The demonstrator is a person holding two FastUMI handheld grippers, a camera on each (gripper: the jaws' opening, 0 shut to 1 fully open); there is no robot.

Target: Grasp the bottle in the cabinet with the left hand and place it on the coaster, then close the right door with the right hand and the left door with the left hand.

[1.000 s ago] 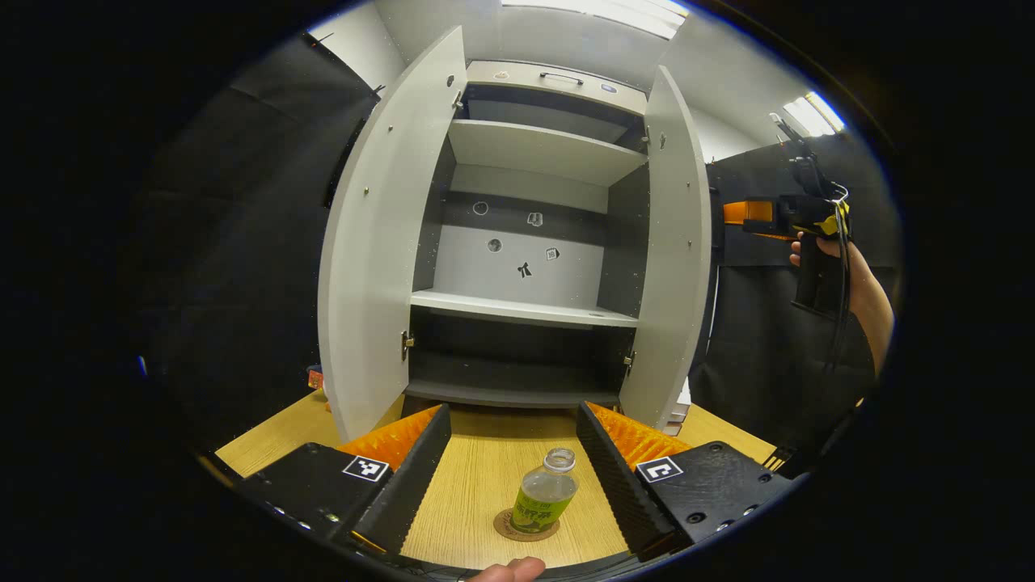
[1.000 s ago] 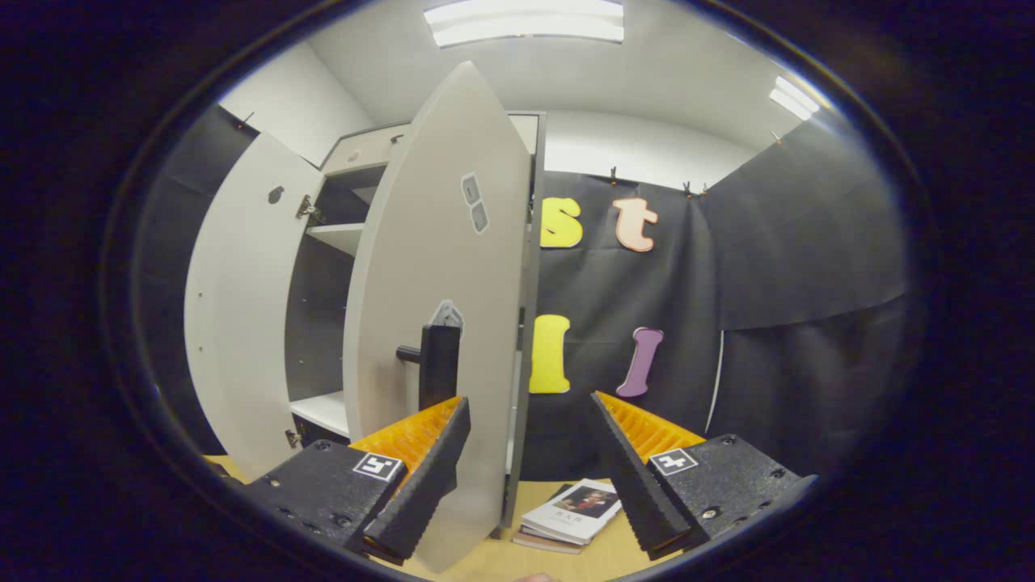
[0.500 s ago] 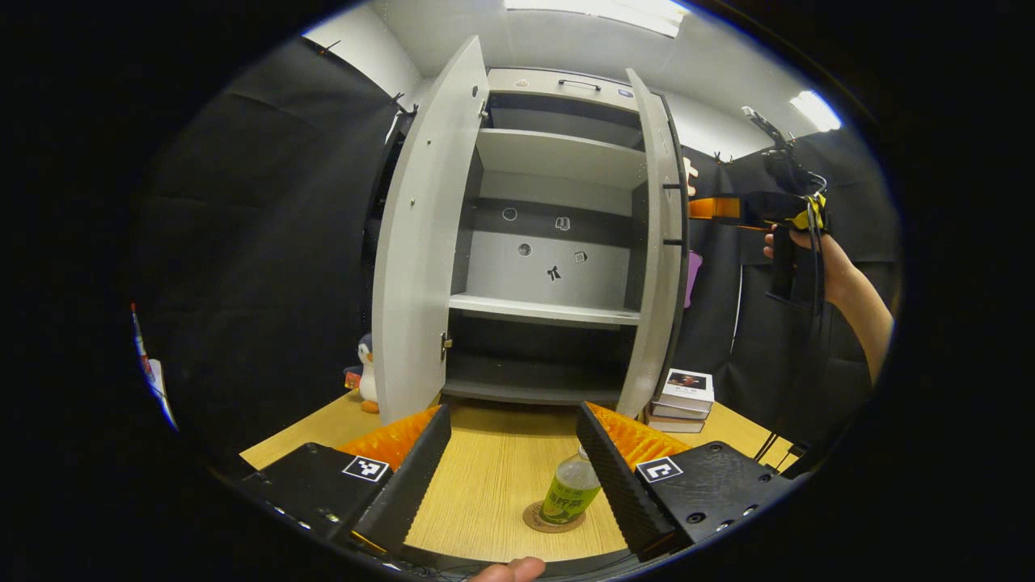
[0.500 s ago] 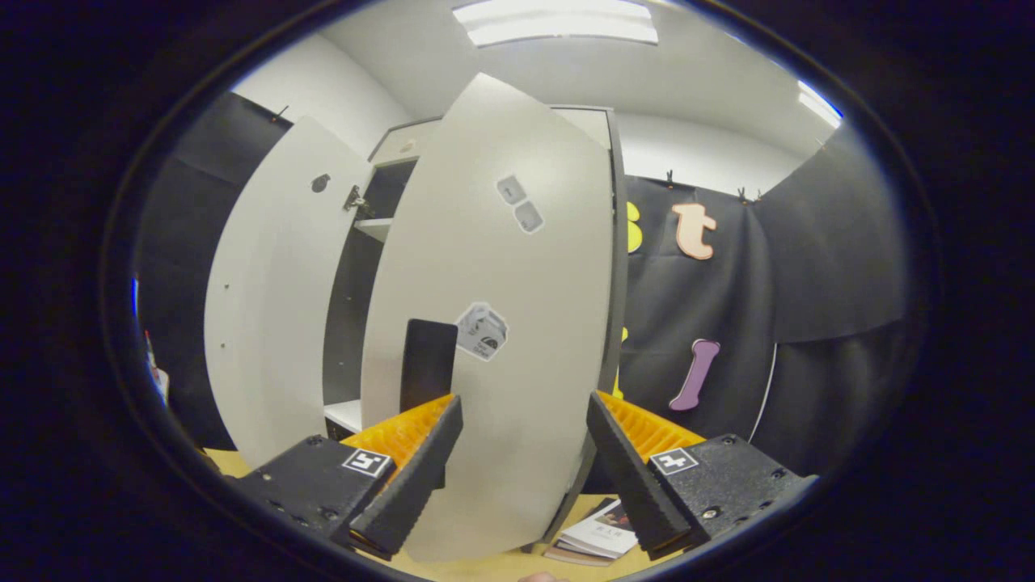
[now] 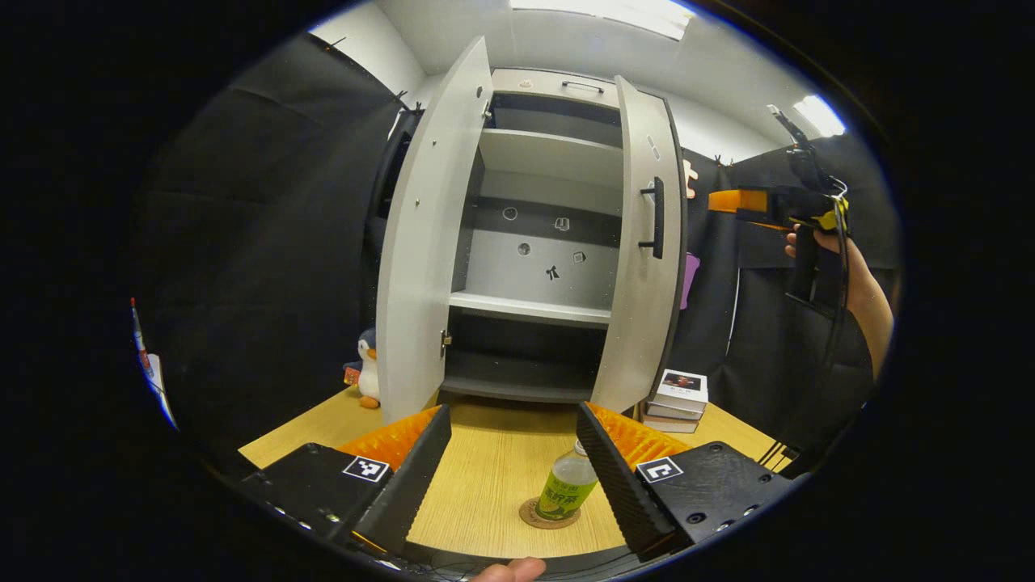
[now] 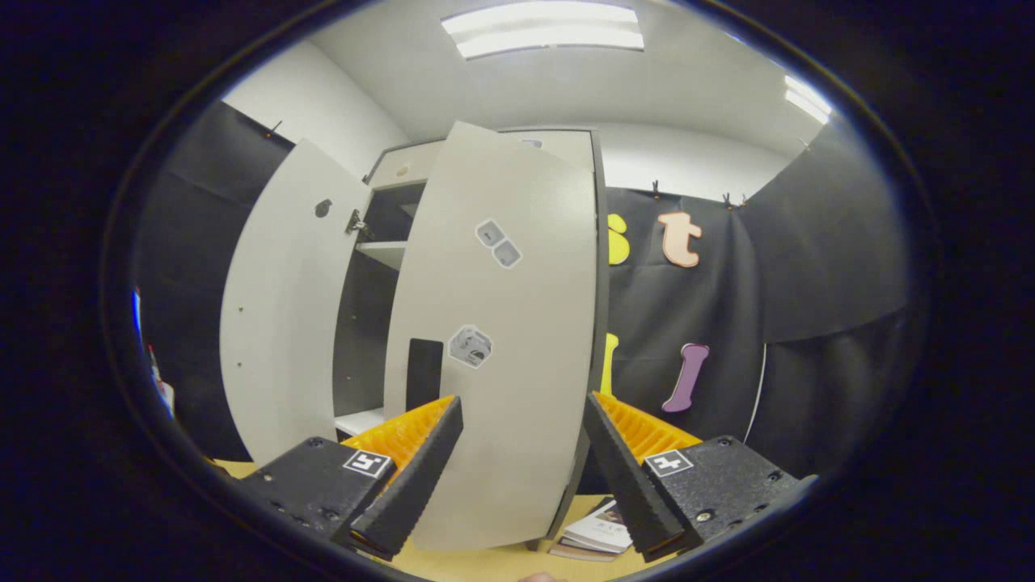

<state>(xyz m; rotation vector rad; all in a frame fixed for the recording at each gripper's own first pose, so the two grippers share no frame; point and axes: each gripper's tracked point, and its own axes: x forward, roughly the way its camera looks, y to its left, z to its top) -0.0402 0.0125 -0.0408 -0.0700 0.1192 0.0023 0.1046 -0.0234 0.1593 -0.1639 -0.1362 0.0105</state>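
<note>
A small bottle (image 5: 568, 489) with a green label stands on a round coaster (image 5: 550, 516) on the wooden table, apart from the fingers of my left gripper (image 5: 512, 411), which is open and slightly behind it. The grey cabinet's left door (image 5: 424, 242) stands wide open. Its right door (image 5: 647, 267) is swung partway in, dark handle (image 5: 656, 218) facing out. In the right gripper view, that right door (image 6: 509, 339) and its handle (image 6: 424, 373) lie just beyond my open right gripper (image 6: 521, 400). A hand (image 5: 817, 250) holds the right gripper (image 5: 728, 200) beside that door.
A stack of books (image 5: 679, 390) lies on the table (image 5: 485, 461) right of the cabinet base. A penguin toy (image 5: 369, 373) stands to the cabinet's left. The cabinet shelves (image 5: 534, 307) hold nothing. Black cloth walls close in both sides.
The right door has swung further towards shut, from edge-on to showing its front and handle. My left gripper has drawn back from the cabinet; the bottle stays on the coaster.
</note>
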